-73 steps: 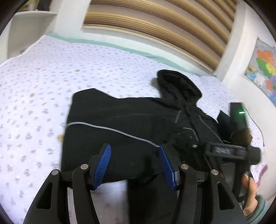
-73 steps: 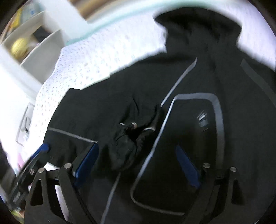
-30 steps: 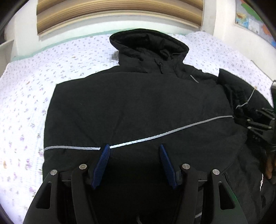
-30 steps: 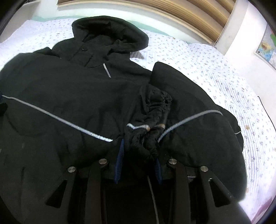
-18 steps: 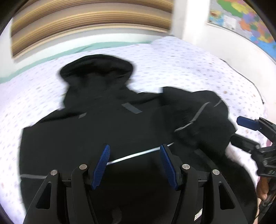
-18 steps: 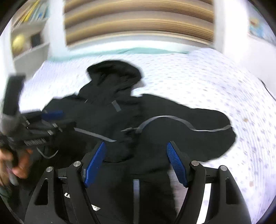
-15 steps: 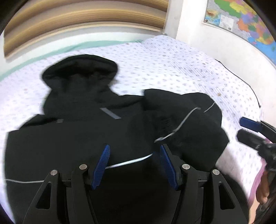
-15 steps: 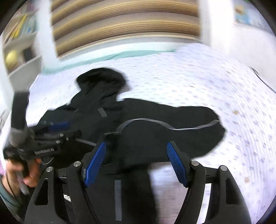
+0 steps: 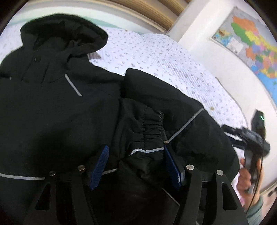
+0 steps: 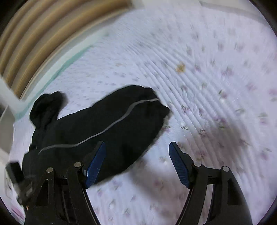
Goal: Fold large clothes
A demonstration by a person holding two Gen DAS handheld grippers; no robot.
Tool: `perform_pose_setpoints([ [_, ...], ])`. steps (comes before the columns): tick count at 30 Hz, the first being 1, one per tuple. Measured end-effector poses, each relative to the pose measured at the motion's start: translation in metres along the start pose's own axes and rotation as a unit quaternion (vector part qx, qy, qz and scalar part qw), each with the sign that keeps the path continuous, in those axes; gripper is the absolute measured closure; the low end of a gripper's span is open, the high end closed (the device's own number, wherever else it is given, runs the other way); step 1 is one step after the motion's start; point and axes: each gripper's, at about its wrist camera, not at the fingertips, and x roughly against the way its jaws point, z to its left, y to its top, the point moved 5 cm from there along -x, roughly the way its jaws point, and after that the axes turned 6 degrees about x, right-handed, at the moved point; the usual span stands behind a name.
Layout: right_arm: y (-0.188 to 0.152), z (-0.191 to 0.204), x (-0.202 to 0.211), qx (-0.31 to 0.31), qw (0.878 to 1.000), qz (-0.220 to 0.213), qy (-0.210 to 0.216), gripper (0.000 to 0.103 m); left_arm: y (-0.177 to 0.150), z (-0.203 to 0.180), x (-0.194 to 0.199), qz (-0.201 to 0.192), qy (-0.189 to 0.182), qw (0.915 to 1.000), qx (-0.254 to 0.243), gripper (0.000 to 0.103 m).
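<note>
A black hooded jacket [image 9: 52,112] with grey reflective stripes lies spread on the bed, hood [image 9: 60,32] toward the headboard. Its right sleeve is folded in over the body, and the elastic cuff [image 9: 150,124] rests on top. My left gripper [image 9: 135,166] hovers over that cuff with its jaws opening; the cuff lies between the pads, unpressed. In the right wrist view the folded sleeve [image 10: 107,124] ends left of my right gripper [image 10: 136,164], whose jaws are opening over bare sheet and hold nothing. A hand [image 9: 245,178] carries the right gripper [image 9: 247,136] off the jacket's right edge.
The white floral bed sheet [image 10: 207,69] stretches to the right of the jacket. A slatted wooden headboard [image 9: 155,10] runs along the far side. A coloured map [image 9: 251,39] hangs on the right wall, with a thin cable [image 9: 230,93] below it. White shelving [image 10: 5,121] stands at the far left.
My right gripper, shut on the sleeve cuff a second ago, has let it go and swung away to the right over the sheet. My left gripper slid right across the jacket to the cuff.
</note>
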Motion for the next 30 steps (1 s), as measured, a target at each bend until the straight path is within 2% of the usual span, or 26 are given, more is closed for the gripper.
perform_pose_setpoints([
  [3,0.006,-0.015,-0.034,-0.045,0.998,0.026,0.025,0.024,-0.002,-0.002,0.001,-0.005,0.003,0.9999,-0.009,0.035],
  [6,0.019,-0.014,-0.052,-0.058,0.998,0.014,0.035,0.024,-0.001,0.002,0.0,-0.006,-0.003,1.0,-0.005,0.035],
  [9,0.031,-0.003,-0.059,-0.054,0.997,0.001,0.05,0.066,-0.001,0.004,0.0,-0.006,-0.001,0.9999,-0.008,0.035],
  [11,0.034,0.004,-0.056,-0.048,0.998,-0.003,0.05,0.072,-0.005,0.003,0.004,-0.006,0.0,1.0,-0.008,0.035],
  [13,0.036,0.009,-0.04,-0.034,0.999,-0.023,0.036,0.079,-0.004,0.003,0.005,-0.005,0.004,0.9999,-0.011,0.034],
  [18,0.049,0.006,0.04,0.025,0.995,-0.089,-0.031,0.081,0.005,-0.014,0.018,-0.007,0.021,0.9994,-0.029,0.038],
  [20,0.054,-0.002,0.073,0.032,0.992,-0.11,-0.047,0.081,0.012,-0.038,0.033,-0.022,0.019,0.9976,-0.063,0.038],
  [25,0.068,-0.042,0.152,0.044,0.977,-0.158,-0.14,0.082,0.025,-0.098,0.047,-0.038,0.011,0.9915,-0.124,0.038],
  [28,0.072,-0.076,0.18,0.026,0.969,-0.166,-0.18,0.082,0.024,-0.114,0.027,-0.015,0.012,0.9911,-0.132,0.038],
  [30,0.07,-0.099,0.184,0.006,0.973,-0.155,-0.173,0.083,0.017,-0.117,0.006,0.012,0.018,0.991,-0.132,0.038],
])
